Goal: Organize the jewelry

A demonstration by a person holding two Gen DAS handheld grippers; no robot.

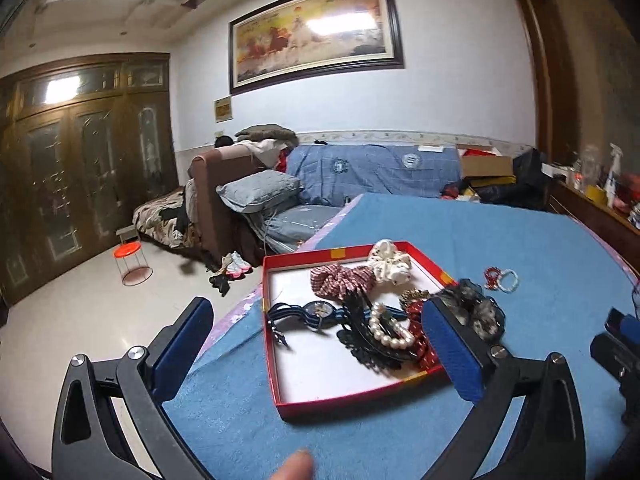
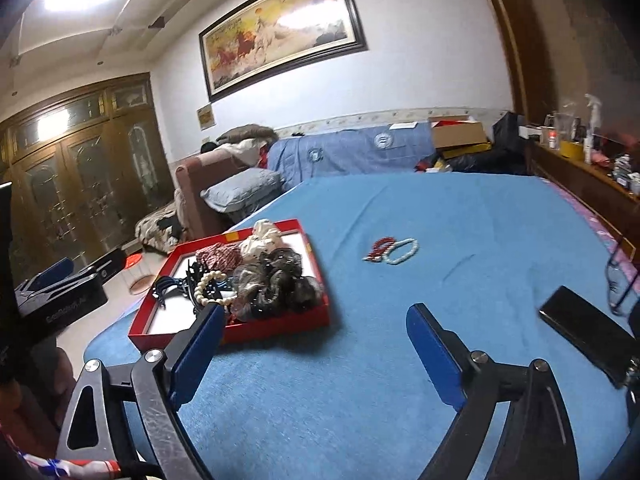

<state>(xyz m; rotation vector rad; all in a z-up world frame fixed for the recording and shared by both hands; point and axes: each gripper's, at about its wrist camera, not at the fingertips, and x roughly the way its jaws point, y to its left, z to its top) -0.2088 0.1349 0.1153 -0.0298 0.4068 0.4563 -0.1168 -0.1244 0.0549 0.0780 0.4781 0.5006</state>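
A shallow red box (image 1: pixel 276 384) (image 2: pixel 280 326) with a white floor sits on the blue cloth. It holds a blue watch (image 1: pixel 320 312), a black hair claw (image 1: pixel 360 332), a pearl bracelet (image 1: pixel 390 330) (image 2: pixel 210 284), a red checked scrunchie (image 1: pixel 340 276), a white scrunchie (image 1: pixel 390 264) and a grey furry scrunchie (image 1: pixel 476 308) (image 2: pixel 276 280). A red bracelet (image 2: pixel 378 249) and a white bead bracelet (image 2: pixel 402 251) lie on the cloth right of the box. My left gripper (image 1: pixel 316 344) is open and empty above the box. My right gripper (image 2: pixel 316 340) is open and empty over bare cloth.
The blue cloth (image 2: pixel 440 216) covers a table. A black phone (image 2: pixel 588 330) and glasses (image 2: pixel 620 284) lie at its right edge. A sofa with pillows (image 1: pixel 260 192) stands beyond the table, a cluttered wooden cabinet (image 2: pixel 580 160) on the right.
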